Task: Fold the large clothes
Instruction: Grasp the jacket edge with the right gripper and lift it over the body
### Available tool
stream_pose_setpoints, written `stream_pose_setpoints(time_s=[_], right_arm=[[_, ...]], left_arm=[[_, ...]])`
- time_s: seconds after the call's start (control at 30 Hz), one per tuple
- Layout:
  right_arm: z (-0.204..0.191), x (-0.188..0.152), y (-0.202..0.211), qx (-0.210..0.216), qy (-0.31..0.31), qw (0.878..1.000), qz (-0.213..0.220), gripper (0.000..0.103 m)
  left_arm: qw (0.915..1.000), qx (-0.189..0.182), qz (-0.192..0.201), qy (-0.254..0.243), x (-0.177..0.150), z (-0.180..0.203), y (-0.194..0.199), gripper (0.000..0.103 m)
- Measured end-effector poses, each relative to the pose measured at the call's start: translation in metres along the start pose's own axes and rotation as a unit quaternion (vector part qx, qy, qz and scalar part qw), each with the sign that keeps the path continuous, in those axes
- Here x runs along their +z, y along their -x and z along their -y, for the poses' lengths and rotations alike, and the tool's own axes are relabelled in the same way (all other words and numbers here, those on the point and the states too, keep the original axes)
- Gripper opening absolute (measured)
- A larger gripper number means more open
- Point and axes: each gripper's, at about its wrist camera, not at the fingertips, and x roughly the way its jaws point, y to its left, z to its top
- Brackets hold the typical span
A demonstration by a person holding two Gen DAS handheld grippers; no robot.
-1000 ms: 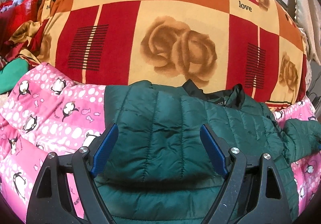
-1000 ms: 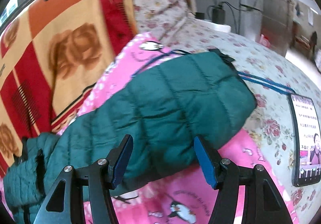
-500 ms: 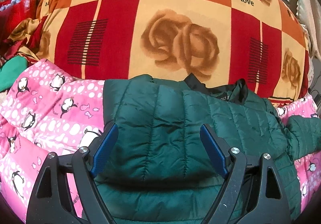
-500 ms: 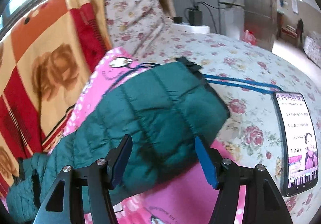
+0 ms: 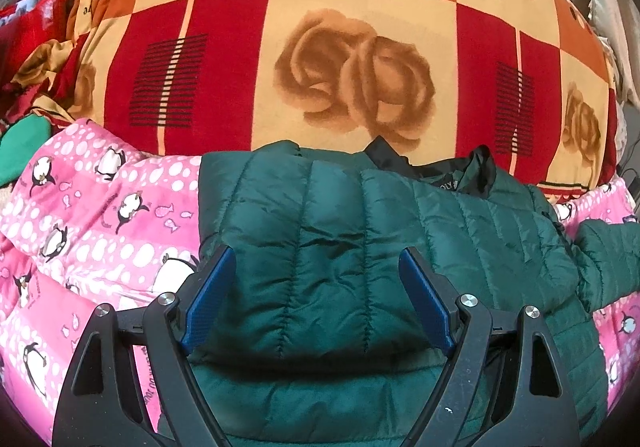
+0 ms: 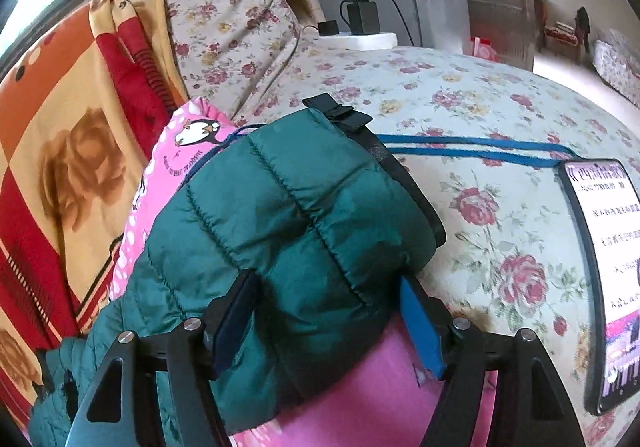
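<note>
A dark green quilted puffer jacket lies on a pink penguin-print quilt. Its left sleeve is folded across the body; the black collar lining shows at the far edge. My left gripper is open, its blue pads just above the folded sleeve. In the right wrist view the other sleeve reaches out to a black cuff. My right gripper is open with the sleeve lying between its pads, the left pad pressed into the fabric.
A big red, orange and cream rose blanket is piled behind the jacket. A phone with a lit screen and a blue strap lie on the floral bedsheet to the right. A charger sits at the bed's far end.
My right gripper has moved forward along the sleeve, which now sits between its pads. The left gripper has drifted slightly; the jacket looks lower in its view.
</note>
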Motion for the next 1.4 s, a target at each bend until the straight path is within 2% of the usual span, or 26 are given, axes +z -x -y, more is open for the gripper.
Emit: stream_pose_setpoints(time_s=[0.03,0.07,0.17,0.23,0.47,0.63,0.9,1.2,1.4], right_arm=[[-0.001,0.0,0.0,0.001,0.003,1.0,0.003,0.063],[-0.002,0.0,0.0,0.006,0.008,1.0,0.009,0.048],[-0.008,-0.001,0.006,0.017,0.022,0.999,0.025,0.029],[-0.013,-0.001,0.013,0.033,0.031,0.998,0.034,0.024],[-0.04,-0.005,0.045,0.133,0.041,0.989,0.052,0.02],[-0.074,-0.015,0.07,0.186,0.068,0.979,0.052,0.019],[-0.152,-0.051,0.086,0.254,0.139,0.957,0.016,0.017],[-0.221,-0.101,0.088,0.307,0.197,0.931,-0.03,0.017],[-0.271,-0.133,0.092,0.347,0.232,0.907,-0.056,0.017]], left_arm=[[1.0,0.0,0.0,0.0,0.0,0.0,0.0,0.084],[1.0,0.0,0.001,0.0,0.0,0.0,0.0,0.084],[1.0,0.0,0.003,0.0,0.0,-0.001,0.0,0.084],[1.0,0.0,0.007,0.0,0.0,-0.001,0.002,0.084],[0.9999,0.008,0.005,-0.008,0.001,0.001,0.003,0.084],[0.9999,0.013,-0.002,-0.001,0.002,-0.003,0.002,0.084],[0.9999,0.013,0.005,-0.006,0.003,-0.001,0.007,0.084],[0.9994,0.031,-0.013,-0.009,0.001,-0.002,-0.002,0.084],[0.9992,0.037,-0.017,-0.009,0.001,-0.004,-0.004,0.084]])
